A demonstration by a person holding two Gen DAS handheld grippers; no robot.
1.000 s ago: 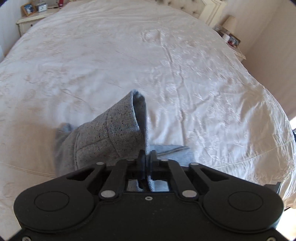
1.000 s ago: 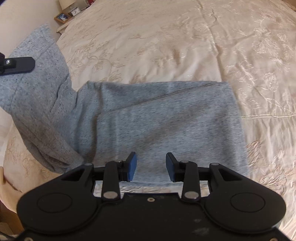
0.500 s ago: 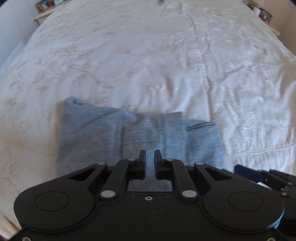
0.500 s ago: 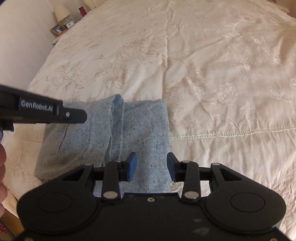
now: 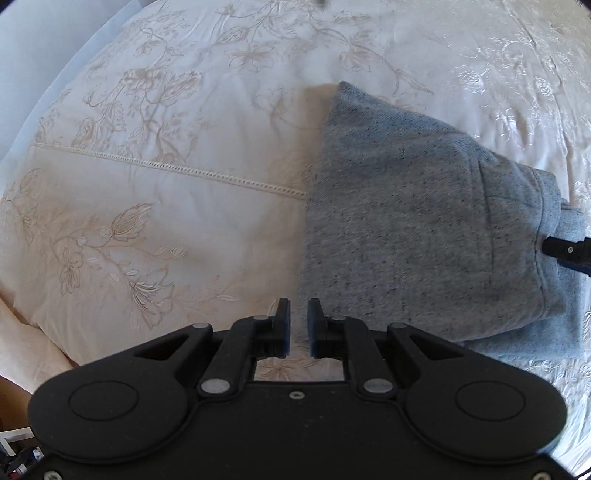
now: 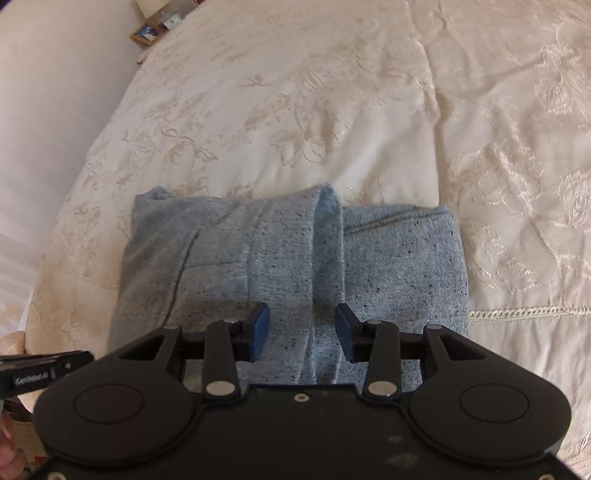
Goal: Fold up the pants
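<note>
The grey flecked pants (image 5: 424, 229) lie folded into a short bundle on the bed. In the right wrist view the pants (image 6: 288, 258) show a raised fold running toward me. My left gripper (image 5: 299, 312) hangs low over the bundle's near left corner, jaws a narrow gap apart with nothing between them. My right gripper (image 6: 302, 319) hovers just above the bundle, its jaws opening wide. The raised fold lies under the gap, and the pads do not touch the cloth. A black piece of the right gripper (image 5: 565, 251) pokes in at the bundle's right end.
A cream embroidered bedspread (image 5: 147, 221) with a lace seam (image 5: 192, 171) covers the bed, whose edge drops away at lower left. A bedside table with a picture frame (image 6: 147, 33) stands by the wall (image 6: 55, 110). A person's fingertip (image 6: 7, 446) shows at the lower left.
The left gripper has let go of the lifted pant leg, which now lies folded over the bundle, and has sunk toward the bundle's left corner. The right gripper has come closer and its jaws have widened.
</note>
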